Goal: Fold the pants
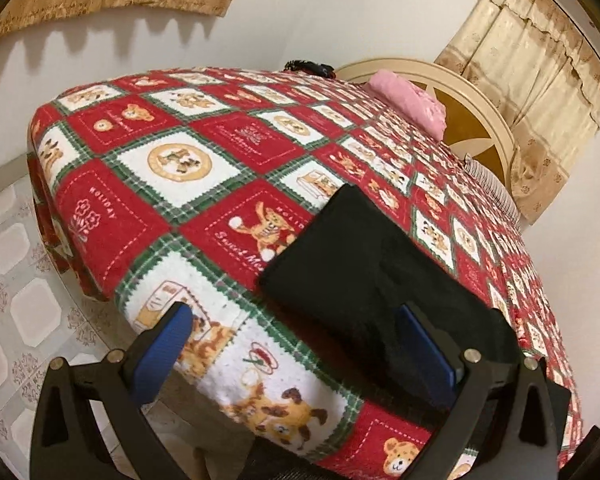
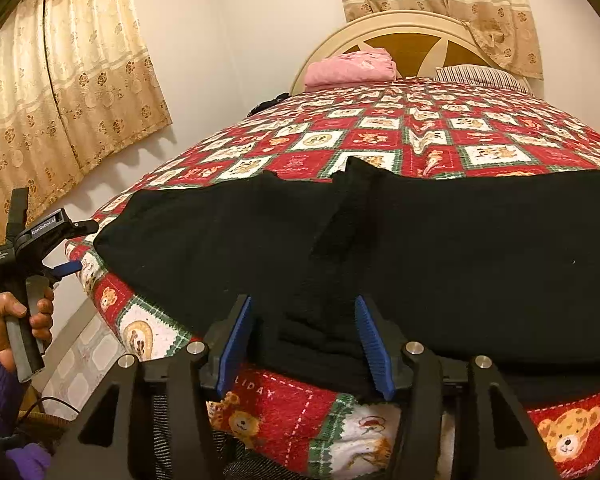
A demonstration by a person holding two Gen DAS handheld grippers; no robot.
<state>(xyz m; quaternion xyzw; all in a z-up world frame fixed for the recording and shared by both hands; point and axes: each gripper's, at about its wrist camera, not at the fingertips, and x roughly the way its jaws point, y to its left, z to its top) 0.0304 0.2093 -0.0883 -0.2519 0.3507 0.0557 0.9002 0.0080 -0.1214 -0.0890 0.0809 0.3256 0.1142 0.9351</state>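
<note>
The black pants (image 2: 400, 248) lie on the bed (image 2: 380, 136) near its front edge, apparently partly folded, with both the left claw (image 1: 296, 344) and the right claw (image 2: 304, 344) spread and gripping nothing.

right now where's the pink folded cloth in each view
Left wrist view: the pink cloth is upper right, at the far end of the bed against the headboard.
Right wrist view: the pink cloth is top centre, left of the striped pillow.
Shared landmark: the round cream headboard.
</note>
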